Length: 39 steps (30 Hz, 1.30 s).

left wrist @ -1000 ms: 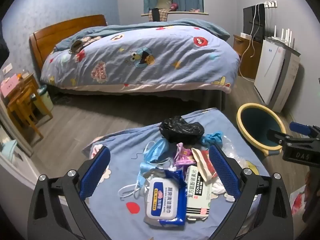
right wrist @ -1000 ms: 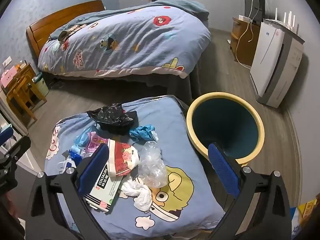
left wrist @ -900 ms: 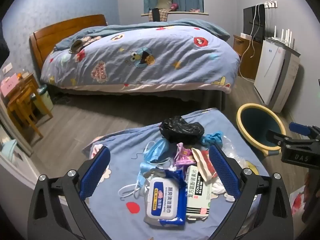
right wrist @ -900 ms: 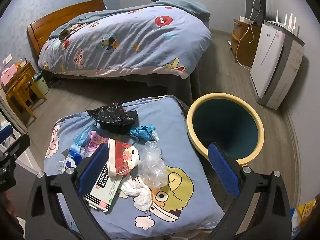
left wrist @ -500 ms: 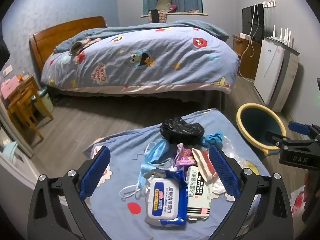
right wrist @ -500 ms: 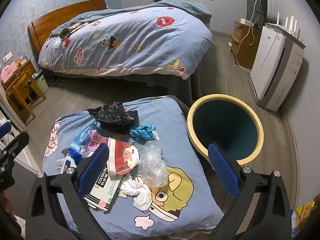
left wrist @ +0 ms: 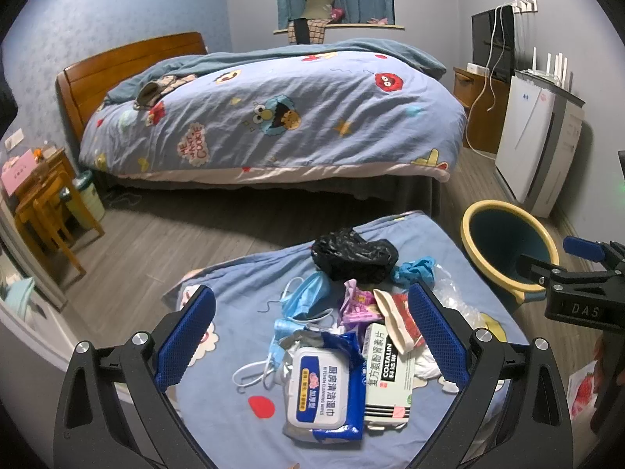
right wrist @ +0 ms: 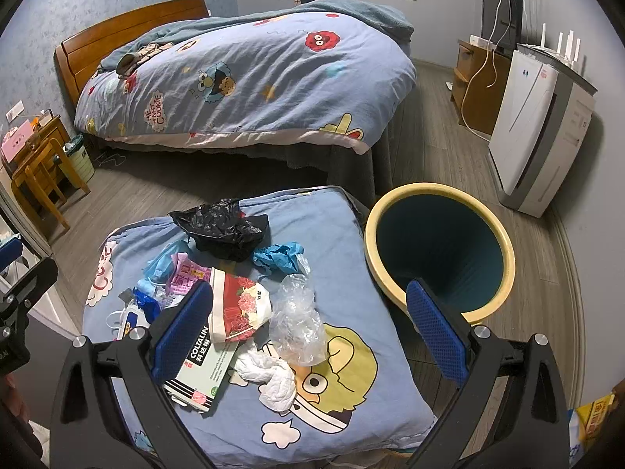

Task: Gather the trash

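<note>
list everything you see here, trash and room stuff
black bag: 1, black, far end of cushion
glove: 1, blue, beside black bag
clear plastic: 1, transparent, cushion middle
tissue: 1, white, near edge
red packet: 1, red and white, on box
box: 1, white and green, beside wipes
wipes: 1, blue and white, nearest left gripper
masks: several, light blue, left of pile
pink wrapper: 1, pink, pile centre
cushion: 1, blue cartoon print, under trash
bin: 1, yellow rim, teal inside, right of cushion
bed: 1, blue quilt, behind
left hand-held gripper: open
right hand-held gripper: open
</note>
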{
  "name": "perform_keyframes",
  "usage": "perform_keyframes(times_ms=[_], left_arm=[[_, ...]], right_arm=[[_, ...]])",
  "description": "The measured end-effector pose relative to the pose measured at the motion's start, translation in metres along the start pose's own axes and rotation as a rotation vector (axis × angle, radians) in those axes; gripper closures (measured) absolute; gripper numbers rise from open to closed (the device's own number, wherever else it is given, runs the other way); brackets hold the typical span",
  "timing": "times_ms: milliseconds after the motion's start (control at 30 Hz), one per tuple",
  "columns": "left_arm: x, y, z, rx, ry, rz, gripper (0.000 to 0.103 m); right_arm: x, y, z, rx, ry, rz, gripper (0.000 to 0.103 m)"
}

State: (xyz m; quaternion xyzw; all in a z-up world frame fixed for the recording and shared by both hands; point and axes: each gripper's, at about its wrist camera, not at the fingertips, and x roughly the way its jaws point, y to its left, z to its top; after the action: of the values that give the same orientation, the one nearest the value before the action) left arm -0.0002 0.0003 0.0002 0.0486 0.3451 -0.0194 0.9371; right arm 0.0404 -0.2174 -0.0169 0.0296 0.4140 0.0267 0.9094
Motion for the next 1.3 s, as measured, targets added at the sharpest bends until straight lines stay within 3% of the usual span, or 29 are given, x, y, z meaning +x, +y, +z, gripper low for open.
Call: perform_keyframes(times_ms=[1300], left_arm=[[0.0001, -0.0003, 0.0, 0.004, 0.001, 0.003, 0.005]], right_arm=[[0.0023, 0.0009, -0.0022, -0.005, 0.007, -0.008, 0.006]])
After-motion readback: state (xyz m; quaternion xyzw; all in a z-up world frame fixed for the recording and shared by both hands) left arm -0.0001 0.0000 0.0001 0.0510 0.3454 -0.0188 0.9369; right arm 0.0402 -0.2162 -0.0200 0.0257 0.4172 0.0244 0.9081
